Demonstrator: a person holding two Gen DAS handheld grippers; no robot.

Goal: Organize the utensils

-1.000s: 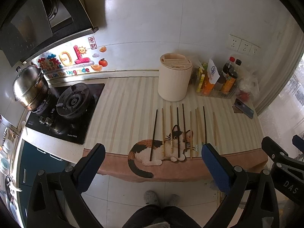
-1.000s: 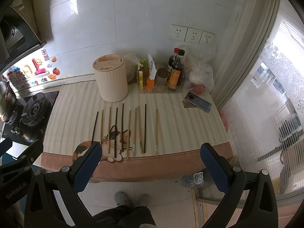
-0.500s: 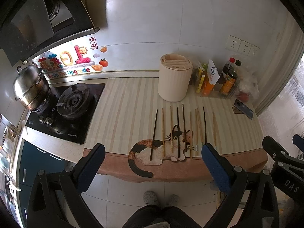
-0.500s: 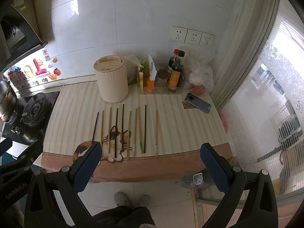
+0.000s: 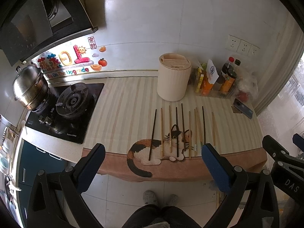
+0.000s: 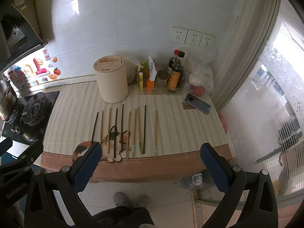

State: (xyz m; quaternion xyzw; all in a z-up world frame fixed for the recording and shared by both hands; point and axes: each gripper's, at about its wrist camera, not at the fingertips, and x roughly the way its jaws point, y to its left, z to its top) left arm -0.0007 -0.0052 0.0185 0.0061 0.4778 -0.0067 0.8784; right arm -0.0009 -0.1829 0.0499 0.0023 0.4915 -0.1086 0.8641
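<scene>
Several chopsticks (image 5: 182, 130) (image 6: 129, 131), some dark and some pale wood, lie side by side on a striped mat with a cat picture (image 5: 121, 114) (image 6: 76, 114). Behind them stands a cream cylindrical utensil holder (image 5: 173, 79) (image 6: 111, 79) with slots in its top. My left gripper (image 5: 153, 163) hangs open in front of the counter's edge, nothing between its blue pads. My right gripper (image 6: 151, 161) is open too, at the same distance, and empty. Both are well short of the chopsticks.
A gas hob (image 5: 72, 100) with a steel pot (image 5: 30, 87) sits at the left. Sauce bottles and cartons (image 6: 174, 74) line the back right wall, with a phone (image 6: 197, 105) and a plastic bag (image 6: 199, 77) beside them. The person's feet (image 5: 160, 197) stand on the tiled floor below.
Both views have shifted very slightly; the chopsticks, holder and grippers' openings look the same.
</scene>
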